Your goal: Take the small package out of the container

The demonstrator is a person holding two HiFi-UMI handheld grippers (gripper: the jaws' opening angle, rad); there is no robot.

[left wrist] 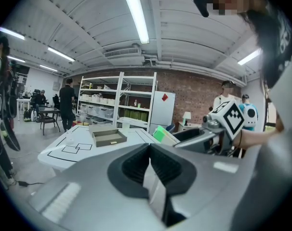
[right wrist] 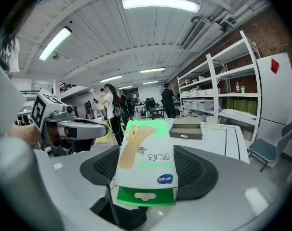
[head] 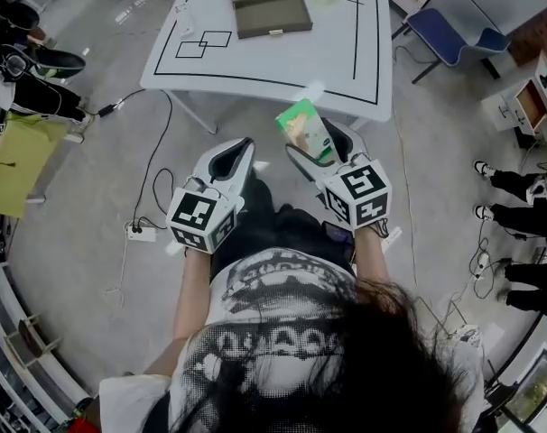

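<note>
Right gripper (head: pixel 323 147) pinches a flat, glossy green-and-white bandage packet (right wrist: pixel 147 160). Left gripper (left wrist: pixel 150 153) has its ribbed pads pressed together, empty. A rectangular olive box (head: pixel 269 7) lies open on the white table (head: pixel 346 61).

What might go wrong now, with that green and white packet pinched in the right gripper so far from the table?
1. The flat green-and-white package sticks well out past the jaws of the right gripper, over grey floor rather than the white table; a loose grip could let it tilt, slip and drop.
2. Black cables and a white power strip lie on that floor close by, a possible trip hazard.
</note>
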